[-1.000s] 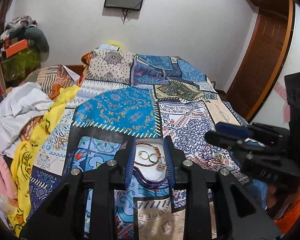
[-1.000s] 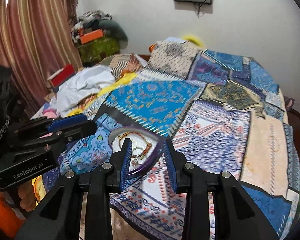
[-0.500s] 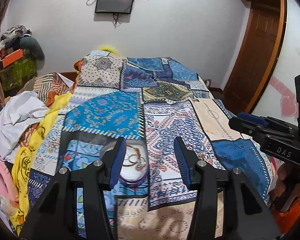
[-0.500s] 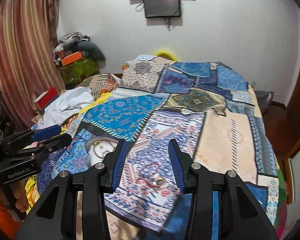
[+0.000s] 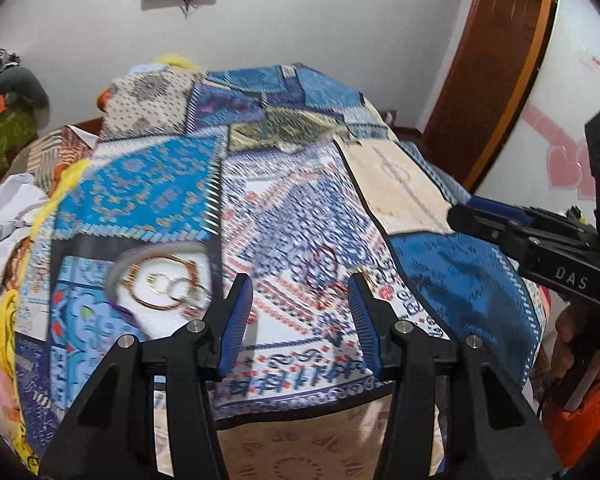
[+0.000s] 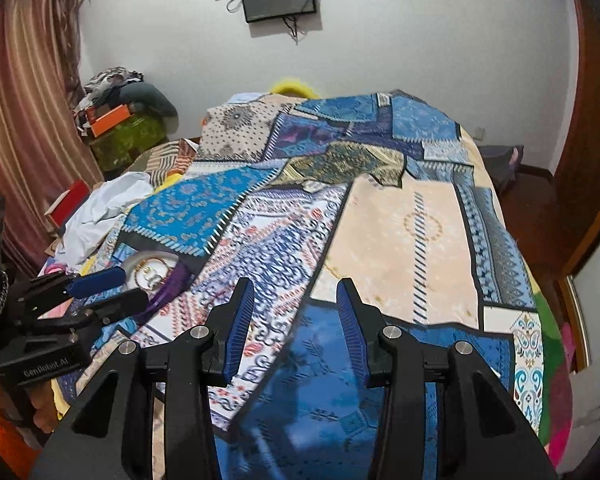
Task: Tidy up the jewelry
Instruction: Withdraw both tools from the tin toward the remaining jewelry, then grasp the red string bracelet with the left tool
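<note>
Both claws swung right, away from dish [image 5: 160,280]; jaws opened wider, nothing between them. Left claw [image 5: 300,312] framed loose red bangle [image 5: 320,272] on bed [image 5: 460,280]; likely next pickup. Right claw [image 6: 296,320] open over quilt, empty. Dish, near left, white, purple-rimmed, held gold rings and beaded chain.

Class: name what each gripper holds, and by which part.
Nothing: the left gripper and right gripper are both open and empty above the bedspread.
</note>
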Action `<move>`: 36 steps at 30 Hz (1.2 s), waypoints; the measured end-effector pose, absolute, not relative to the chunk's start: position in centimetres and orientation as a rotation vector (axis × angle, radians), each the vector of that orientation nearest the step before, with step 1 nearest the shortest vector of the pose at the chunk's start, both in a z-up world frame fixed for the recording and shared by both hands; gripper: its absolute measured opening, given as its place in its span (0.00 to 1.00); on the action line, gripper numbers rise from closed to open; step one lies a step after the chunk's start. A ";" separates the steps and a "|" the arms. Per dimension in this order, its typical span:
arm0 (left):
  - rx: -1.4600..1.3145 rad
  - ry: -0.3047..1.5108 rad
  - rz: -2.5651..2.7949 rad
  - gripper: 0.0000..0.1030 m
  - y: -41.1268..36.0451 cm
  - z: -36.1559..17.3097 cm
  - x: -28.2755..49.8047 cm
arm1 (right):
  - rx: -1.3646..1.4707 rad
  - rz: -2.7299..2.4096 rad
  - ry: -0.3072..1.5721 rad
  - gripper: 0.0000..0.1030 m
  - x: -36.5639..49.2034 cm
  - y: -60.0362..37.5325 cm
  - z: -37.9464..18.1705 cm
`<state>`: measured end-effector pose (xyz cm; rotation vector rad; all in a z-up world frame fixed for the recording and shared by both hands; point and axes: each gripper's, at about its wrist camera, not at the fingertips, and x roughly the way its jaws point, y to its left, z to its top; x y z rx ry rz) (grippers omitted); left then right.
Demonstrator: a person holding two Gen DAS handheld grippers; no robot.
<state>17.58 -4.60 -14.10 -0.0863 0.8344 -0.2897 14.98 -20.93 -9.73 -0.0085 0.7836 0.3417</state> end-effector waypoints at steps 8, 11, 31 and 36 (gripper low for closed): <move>-0.083 0.892 -0.324 0.44 -6.1 -16.4 18.1 | 0.009 0.354 0.833 0.38 15.7 -21.8 -11.7; -0.088 0.905 -0.332 0.31 -6.2 -16.9 18.4 | 0.014 0.364 0.846 0.38 16.0 -21.7 -12.2; -0.117 0.876 -0.342 0.00 -6.3 -17.0 19.0 | -0.017 0.402 0.898 0.38 16.1 -20.6 -13.7; -0.125 0.816 -0.334 0.00 -5.5 -14.9 18.3 | -0.033 0.420 0.906 0.38 16.0 -19.9 -13.8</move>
